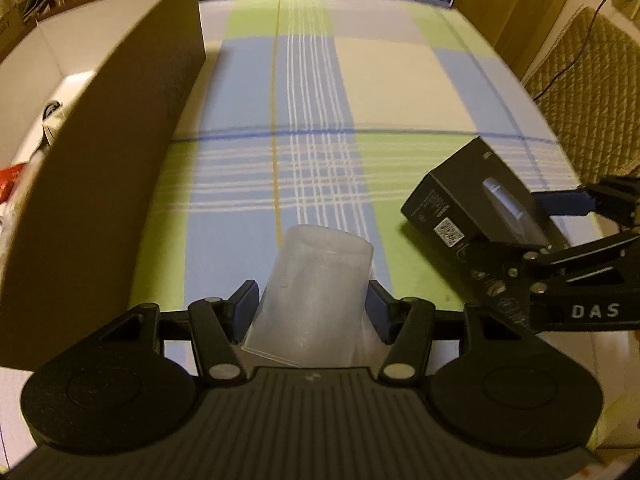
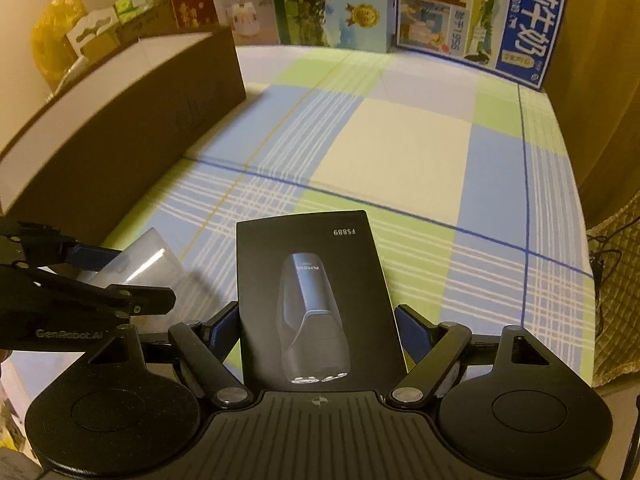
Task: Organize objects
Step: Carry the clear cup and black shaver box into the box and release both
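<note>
Your left gripper [image 1: 312, 308] is matte black. Its ribbed grey housing sits at 6 o'clock, flanked by 2 round black discs at 7 and 5 o'clock. 2 black link arms run up from silver pivot pins to blue finger pads [image 1: 246, 308]. A small compass mark is printed on the housing at 6 o'clock.

Your right gripper [image 2: 320, 332] has the same build: ribbed housing, 2 discs, triangular cut-outs in the arms, silver screws and blue pads. White lettering reads "DAS" on its side and "GenRobot.AI" on the left unit's side.
</note>
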`<state>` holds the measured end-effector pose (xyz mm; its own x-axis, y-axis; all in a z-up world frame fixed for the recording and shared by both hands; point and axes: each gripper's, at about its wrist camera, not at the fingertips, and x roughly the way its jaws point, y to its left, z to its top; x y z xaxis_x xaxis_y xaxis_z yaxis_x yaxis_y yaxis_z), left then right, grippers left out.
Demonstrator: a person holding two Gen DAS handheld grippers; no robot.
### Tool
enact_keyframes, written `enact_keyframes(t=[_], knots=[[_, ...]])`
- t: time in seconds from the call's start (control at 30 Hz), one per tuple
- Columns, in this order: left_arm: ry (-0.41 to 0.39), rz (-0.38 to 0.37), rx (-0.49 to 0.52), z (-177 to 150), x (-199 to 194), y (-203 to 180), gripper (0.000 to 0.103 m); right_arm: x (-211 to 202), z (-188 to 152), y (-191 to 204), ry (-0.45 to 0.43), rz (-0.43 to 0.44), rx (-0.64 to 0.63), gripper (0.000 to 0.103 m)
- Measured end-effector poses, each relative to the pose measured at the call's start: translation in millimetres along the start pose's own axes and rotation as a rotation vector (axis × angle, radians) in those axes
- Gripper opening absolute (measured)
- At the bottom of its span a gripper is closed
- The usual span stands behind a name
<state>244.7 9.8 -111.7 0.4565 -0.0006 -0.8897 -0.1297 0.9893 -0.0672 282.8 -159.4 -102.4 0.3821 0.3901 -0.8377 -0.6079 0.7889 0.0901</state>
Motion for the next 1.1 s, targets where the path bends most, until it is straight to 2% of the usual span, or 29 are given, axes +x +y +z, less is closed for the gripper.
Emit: enact_keyframes(t=[0.23,0.53,0.77,1.1], knots=[[-0.101,-0.025,-0.002,8,-41,7,0.053,-24,14,16,-0.066,0.005,0.013,0.078],[-0.204,-0.034,-0.017,15,-91,38,0.053,-40,39,57,-0.138,0.05,0.012,0.078],[-0.252,-0.012,-0.045,14,-119,79,0.053,-41,64,102,-0.173,0.095,-0.008,0.078],[-0.298,0.056,-0.09,14,-148,158,0.053,-29,111,173,-0.213,0.233,-0.001,0.078]])
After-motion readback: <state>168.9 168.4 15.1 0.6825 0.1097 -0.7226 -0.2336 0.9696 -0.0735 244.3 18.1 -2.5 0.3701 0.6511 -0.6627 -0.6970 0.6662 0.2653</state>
